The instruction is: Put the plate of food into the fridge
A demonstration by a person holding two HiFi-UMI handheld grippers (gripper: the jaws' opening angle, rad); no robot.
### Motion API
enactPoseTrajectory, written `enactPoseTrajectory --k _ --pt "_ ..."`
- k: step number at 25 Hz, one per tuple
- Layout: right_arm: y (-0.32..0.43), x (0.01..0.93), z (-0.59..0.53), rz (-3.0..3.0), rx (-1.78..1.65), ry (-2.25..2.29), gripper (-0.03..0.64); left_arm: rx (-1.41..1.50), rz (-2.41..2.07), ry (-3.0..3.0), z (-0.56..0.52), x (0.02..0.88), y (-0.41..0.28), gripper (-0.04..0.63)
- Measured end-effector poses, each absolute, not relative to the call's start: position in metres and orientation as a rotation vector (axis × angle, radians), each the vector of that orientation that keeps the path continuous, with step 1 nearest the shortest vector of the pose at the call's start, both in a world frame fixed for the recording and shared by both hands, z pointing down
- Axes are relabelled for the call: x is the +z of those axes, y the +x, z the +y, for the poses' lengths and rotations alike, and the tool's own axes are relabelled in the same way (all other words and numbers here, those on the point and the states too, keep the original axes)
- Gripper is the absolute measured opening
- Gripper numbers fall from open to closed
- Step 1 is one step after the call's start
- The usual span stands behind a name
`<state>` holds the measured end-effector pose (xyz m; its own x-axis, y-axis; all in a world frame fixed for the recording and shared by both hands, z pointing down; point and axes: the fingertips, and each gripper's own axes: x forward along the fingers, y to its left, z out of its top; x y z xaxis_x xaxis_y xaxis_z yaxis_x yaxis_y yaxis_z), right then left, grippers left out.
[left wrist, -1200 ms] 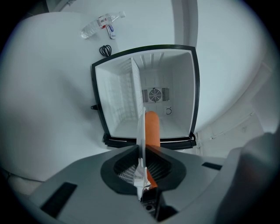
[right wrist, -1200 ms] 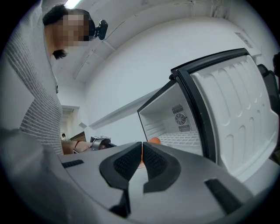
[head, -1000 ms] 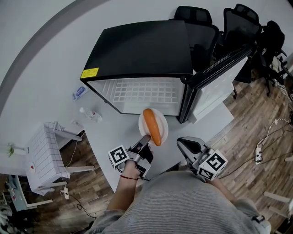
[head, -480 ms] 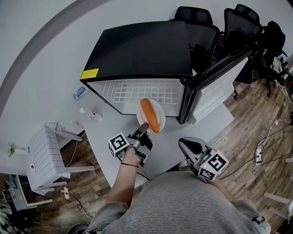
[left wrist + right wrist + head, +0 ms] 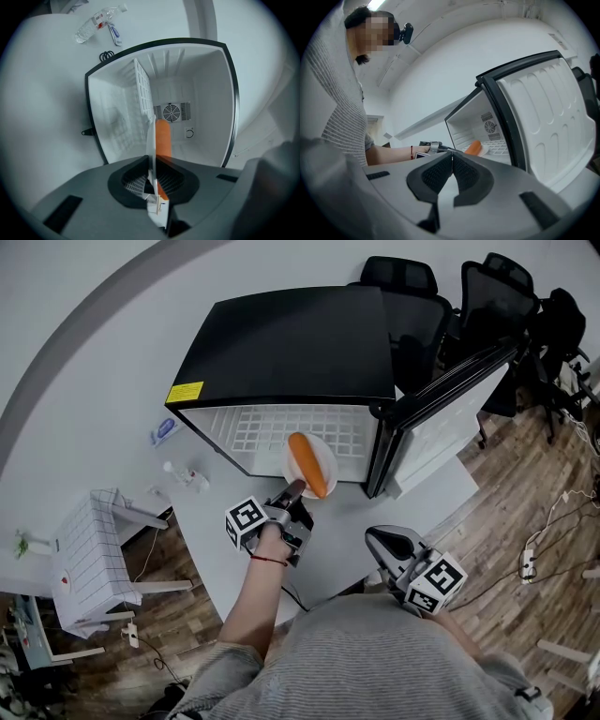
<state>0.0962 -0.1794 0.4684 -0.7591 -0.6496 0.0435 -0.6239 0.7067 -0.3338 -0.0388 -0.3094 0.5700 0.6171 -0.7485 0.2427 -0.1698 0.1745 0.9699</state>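
Note:
A white plate (image 5: 322, 454) carries a long orange piece of food (image 5: 308, 465). It hangs at the mouth of the open black fridge (image 5: 291, 343), over the front of the white wire shelf (image 5: 272, 432). My left gripper (image 5: 292, 490) is shut on the plate's near rim. In the left gripper view the plate (image 5: 151, 140) shows edge-on between the jaws, the orange food (image 5: 163, 138) lies to its right, and the fridge's white inside (image 5: 206, 93) is straight ahead. My right gripper (image 5: 387, 542) is shut on nothing, low over the table's near edge, right of the plate.
The fridge door (image 5: 448, 381) stands open to the right. A plastic bottle (image 5: 184, 474) and a small blue-and-white packet (image 5: 163, 430) lie on the grey table (image 5: 225, 521) left of the fridge. Black office chairs (image 5: 487, 287) stand behind. A white rack (image 5: 89, 554) stands at far left.
My left gripper has carried the plate forward, from over the table up to the fridge's opening. The right gripper has barely moved.

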Motion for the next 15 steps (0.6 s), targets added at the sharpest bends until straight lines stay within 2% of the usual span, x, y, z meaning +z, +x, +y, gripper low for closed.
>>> enactPoseTrajectory --k 15 --pt "0.099 0.471 -0.181 2.843 -0.526 -1.047 0.014 -0.549 -0.931 1.295 -0.336 0.58 -0.043 0.043"
